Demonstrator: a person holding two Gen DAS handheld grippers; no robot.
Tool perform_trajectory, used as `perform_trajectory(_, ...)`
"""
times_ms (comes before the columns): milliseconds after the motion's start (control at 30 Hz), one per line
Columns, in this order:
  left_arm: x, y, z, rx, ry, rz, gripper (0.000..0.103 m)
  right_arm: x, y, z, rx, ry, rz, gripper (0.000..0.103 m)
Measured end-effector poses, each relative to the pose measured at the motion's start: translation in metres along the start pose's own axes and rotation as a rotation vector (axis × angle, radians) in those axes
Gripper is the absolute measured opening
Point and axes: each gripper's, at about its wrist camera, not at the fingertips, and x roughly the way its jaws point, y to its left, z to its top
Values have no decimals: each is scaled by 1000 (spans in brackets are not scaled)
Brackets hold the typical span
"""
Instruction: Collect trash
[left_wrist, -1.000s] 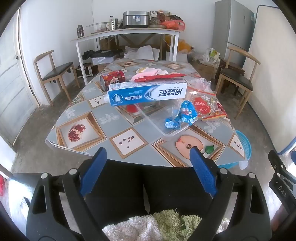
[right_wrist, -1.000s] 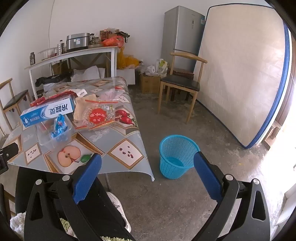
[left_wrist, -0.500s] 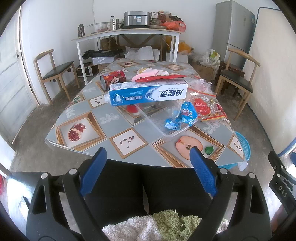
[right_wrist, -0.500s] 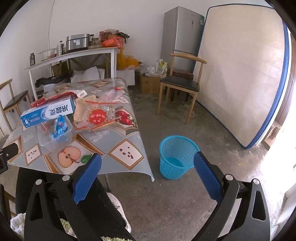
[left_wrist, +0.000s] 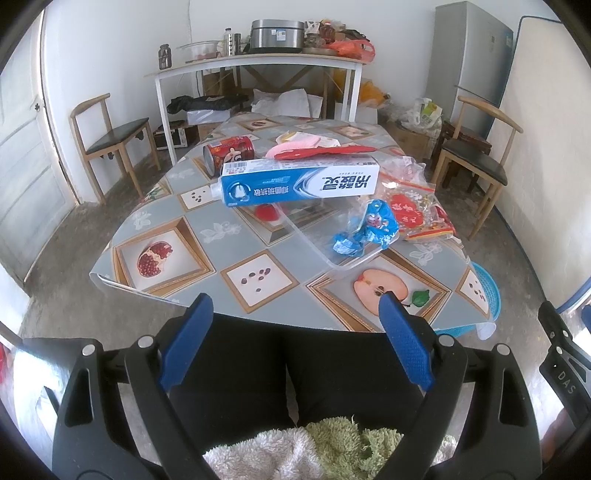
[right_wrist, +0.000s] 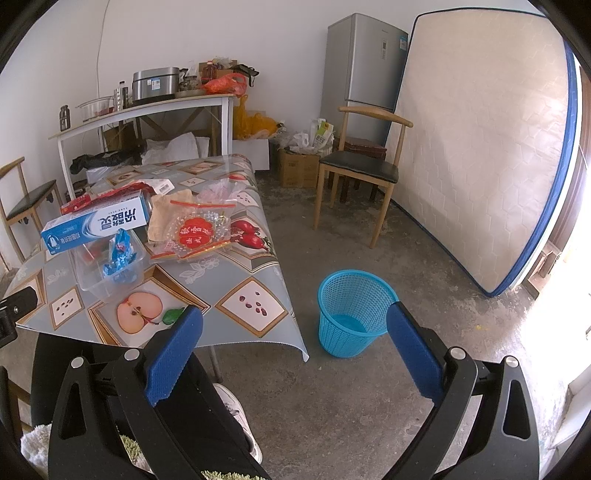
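Left claw (left_wrist: 295, 306) wide, empty, short of table edge (left_wrist: 280, 321); right claw (right_wrist: 295, 319) wide, empty; bin (right_wrist: 356, 314) beside table corner, floor open

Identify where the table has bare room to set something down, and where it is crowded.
Bare: the table's near-left part, around the pomegranate print, and the near edge before the clear tray. Crowded: the middle and far right, with toothpaste box, red can and candy bag.

Left wrist faces table (left_wrist: 258, 254) closely, right wrist angled floorward, both sharing table
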Motion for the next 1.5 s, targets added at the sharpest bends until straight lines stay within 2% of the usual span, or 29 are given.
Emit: perform_trajectory(1500, 0, 3, 1, -7, 3, -9, 87, -5, 3, 4, 1, -3, 5, 97)
